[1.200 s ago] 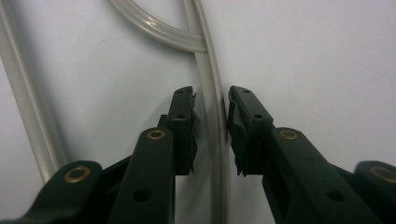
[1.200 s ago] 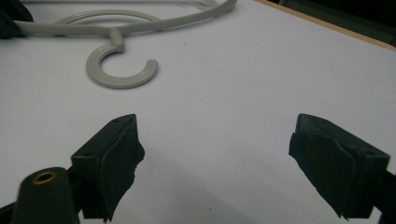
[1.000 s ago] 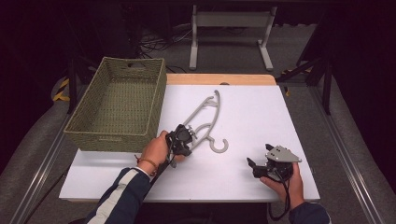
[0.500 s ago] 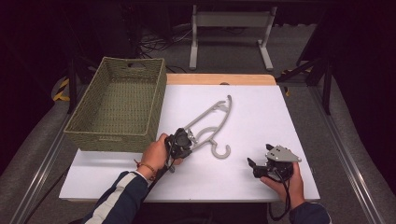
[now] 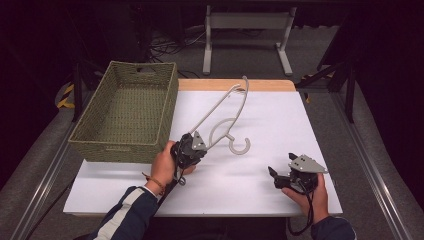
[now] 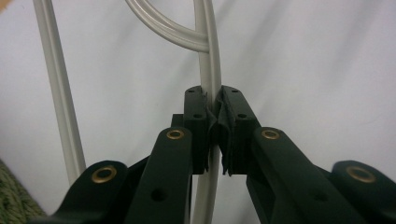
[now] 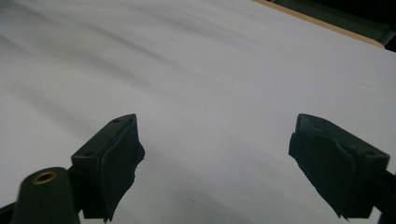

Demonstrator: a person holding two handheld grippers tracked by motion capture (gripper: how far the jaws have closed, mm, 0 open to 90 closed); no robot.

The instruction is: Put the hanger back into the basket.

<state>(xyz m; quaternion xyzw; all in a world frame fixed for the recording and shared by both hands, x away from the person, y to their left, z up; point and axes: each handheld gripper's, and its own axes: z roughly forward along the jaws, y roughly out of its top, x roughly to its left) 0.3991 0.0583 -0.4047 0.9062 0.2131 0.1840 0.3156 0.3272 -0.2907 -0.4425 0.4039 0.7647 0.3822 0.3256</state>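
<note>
A grey plastic clothes hanger (image 5: 220,104) stretches from the table's middle up toward the far edge, with its hook (image 5: 240,147) near the centre. My left gripper (image 5: 202,145) is shut on the near end of one of its arms. In the left gripper view the pads clamp the grey bar (image 6: 210,70) at my left gripper (image 6: 215,112), and the hanger's far end looks raised off the white table (image 5: 280,125). My right gripper (image 5: 273,177) rests at the front right, open, with nothing but the white surface between the jaws of my right gripper (image 7: 217,135).
A green woven basket (image 5: 172,100), empty, stands at the table's left side, close to my left hand; a corner of the basket (image 6: 9,205) shows in the left gripper view. Beyond the table's far wooden edge stand a metal stand and cables on the dark floor.
The hanger has swung in my left gripper: its far end moved right and then rose toward the far edge. The right hand has not moved.
</note>
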